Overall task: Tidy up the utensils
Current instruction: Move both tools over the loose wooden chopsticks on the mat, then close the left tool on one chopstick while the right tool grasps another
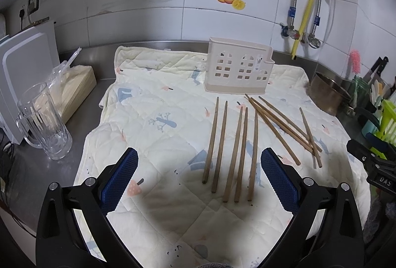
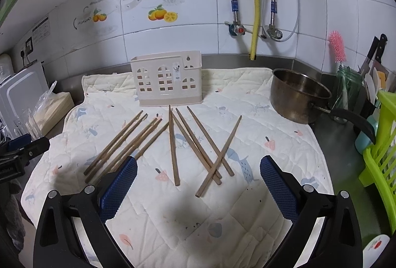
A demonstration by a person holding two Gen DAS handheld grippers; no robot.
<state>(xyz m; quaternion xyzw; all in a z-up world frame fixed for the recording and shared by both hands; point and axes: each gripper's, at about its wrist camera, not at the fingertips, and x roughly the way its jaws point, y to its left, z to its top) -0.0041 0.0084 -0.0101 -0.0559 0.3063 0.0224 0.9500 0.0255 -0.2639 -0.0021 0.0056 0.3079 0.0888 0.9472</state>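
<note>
chopsticks (image 2: 173,146) – ten, perhaps | holder (image 2: 168,78) – one | both tongs (image 1: 199,164) (image 2: 198,169) spread

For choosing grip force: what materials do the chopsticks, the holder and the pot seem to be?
Thin brown chopsticks: probably wood or bamboo, matte.
Beige perforated holder: likely moulded plastic, smooth cut-outs.
Round tarnished pot: metal, dull reflective wall.
</note>
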